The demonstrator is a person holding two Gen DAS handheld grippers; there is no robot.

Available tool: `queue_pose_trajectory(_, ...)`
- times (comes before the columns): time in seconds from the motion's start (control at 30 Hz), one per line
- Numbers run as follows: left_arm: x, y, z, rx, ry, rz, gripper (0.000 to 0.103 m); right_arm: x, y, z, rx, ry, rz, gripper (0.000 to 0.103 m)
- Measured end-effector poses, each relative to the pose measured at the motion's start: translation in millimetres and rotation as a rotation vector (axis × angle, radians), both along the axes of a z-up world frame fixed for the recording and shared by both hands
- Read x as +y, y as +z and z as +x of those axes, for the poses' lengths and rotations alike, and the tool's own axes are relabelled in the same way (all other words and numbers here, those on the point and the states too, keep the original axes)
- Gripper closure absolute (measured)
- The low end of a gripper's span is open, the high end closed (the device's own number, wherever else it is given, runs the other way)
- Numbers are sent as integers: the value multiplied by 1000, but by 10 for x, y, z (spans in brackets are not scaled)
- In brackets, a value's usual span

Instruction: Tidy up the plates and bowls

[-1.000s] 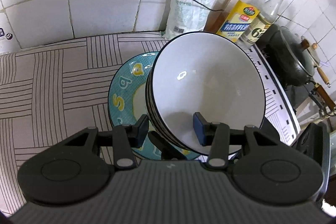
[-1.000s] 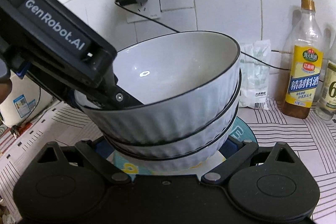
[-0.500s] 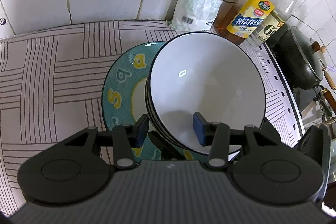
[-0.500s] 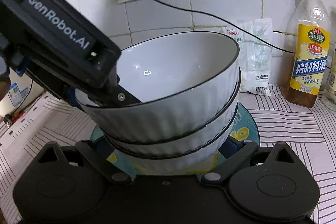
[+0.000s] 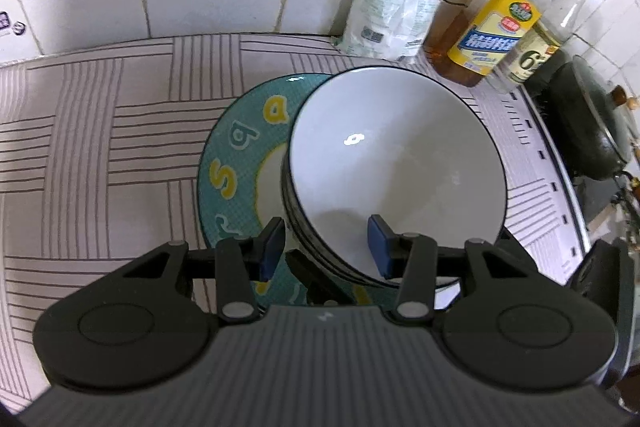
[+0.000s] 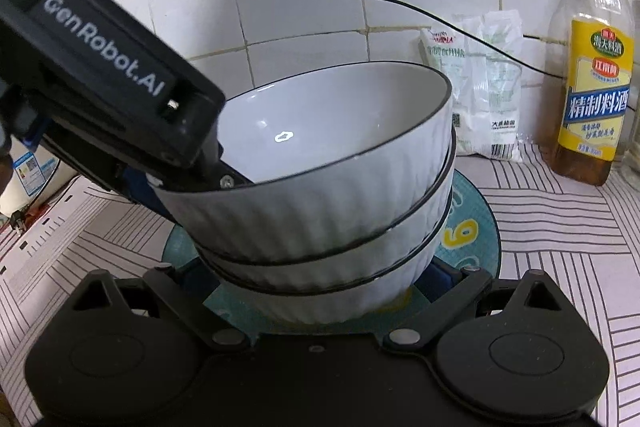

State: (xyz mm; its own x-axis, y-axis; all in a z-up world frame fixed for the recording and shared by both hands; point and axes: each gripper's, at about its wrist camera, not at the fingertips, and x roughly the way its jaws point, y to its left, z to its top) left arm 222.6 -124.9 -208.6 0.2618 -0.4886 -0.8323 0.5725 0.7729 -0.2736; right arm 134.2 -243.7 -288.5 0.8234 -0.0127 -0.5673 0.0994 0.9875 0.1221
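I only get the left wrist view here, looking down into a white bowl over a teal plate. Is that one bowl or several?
Observer: Three bowls, nested. The right wrist view shows their ribbed sides one above another.
Operator: Do they sit level?
Observer: No. From the side they tilt, with the rim lower where the left gripper clamps it.
Operator: And what is the other gripper doing?
Observer: The right gripper has one finger on each side of the bottom bowl, down by the plate. I cannot tell whether it is pressing.
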Motion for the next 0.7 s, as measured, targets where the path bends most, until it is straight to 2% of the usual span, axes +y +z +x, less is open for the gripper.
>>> queue_pose_trajectory(0.17,78,88,-57,-30,64,10,54,26,73,20,66,-40,9,3)
queue_pose_trajectory(0.27,184,207,-129,-50,102,10,49,61,149,-98,70,-64,21,2)
queue_pose_trajectory(0.37,283,343,-246,-88,94,6,43,84,245,-242,68,-79,27,1)
queue_pose_trajectory(0.53,460,560,-458,-140,108,5,41,136,432,-478,88,-105,5,1)
queue_pose_trajectory(0.7,712,731,-699,-165,125,-5,32,188,609,-688,118,-138,-29,1)
